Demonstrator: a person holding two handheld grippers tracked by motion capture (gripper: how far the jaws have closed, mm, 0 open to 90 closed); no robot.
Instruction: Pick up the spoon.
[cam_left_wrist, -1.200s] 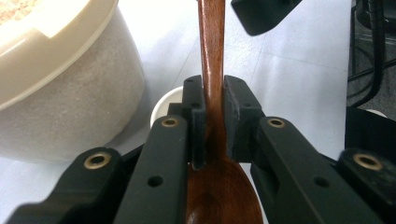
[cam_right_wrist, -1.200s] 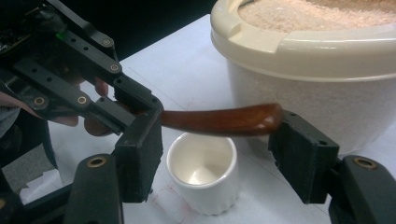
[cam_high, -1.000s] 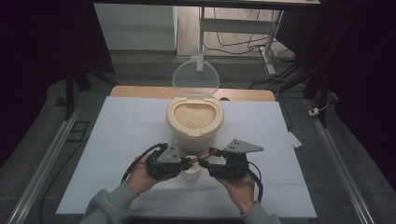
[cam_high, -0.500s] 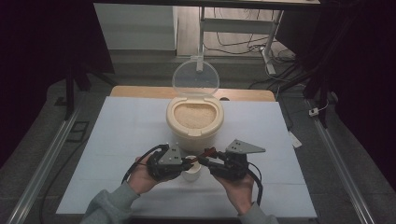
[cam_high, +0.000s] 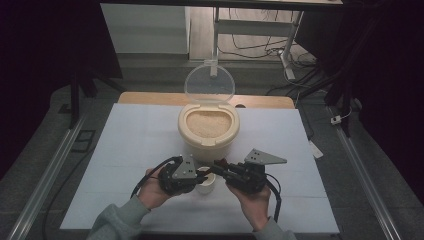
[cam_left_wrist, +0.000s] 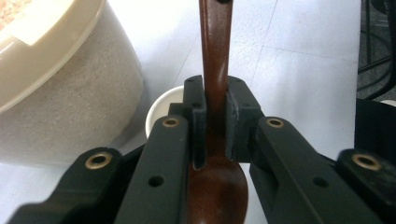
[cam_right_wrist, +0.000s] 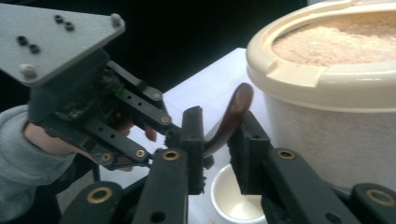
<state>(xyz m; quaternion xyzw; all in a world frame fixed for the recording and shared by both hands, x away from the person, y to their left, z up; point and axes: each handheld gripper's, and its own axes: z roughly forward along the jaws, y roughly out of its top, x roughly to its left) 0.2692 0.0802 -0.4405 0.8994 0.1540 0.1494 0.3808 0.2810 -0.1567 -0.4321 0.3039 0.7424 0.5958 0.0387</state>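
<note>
Left gripper view first: left claw (cam_left_wrist: 215, 122) clamped tight on a dark brown wooden spoon (cam_left_wrist: 215, 70), pads pinching the neck just above the bowl, handle running straight up to 12 o'clock. Spoon bowl sitting low between the jaws at 6. Small white cup (cam_left_wrist: 161, 109) peeking out behind the left jaw at about 10 o'clock, standing on the pale worktop (cam_left_wrist: 303, 70). Big cream tub (cam_left_wrist: 60, 93) further out at 9 to 10, close beside the cup.

Right gripper view: right claw (cam_right_wrist: 219, 140) with jaws that have just been closing in, now set around the handle end of the spoon (cam_right_wrist: 231, 116), which curves up between them toward 1 o'clock. Can't really tell if both pads are actually pressing on it yet, gap looks pretty narrow though. Same white cup (cam_right_wrist: 236, 200) down at 6 under the jaws. Other gripper and the hand holding it off at 9, grey sleeve at the edge. Tub (cam_right_wrist: 327, 93) at 2 to 3 o'clock, filled near the rim with something tan and grainy.

High view: both claws meeting nose to nose, left (cam_high: 202, 175), right (cam_high: 216, 167), right over the cup (cam_high: 205, 184). Tub (cam_high: 208, 131) just beyond at 12, its clear round lid (cam_high: 209, 85) flipped up and standing open behind it.
</note>
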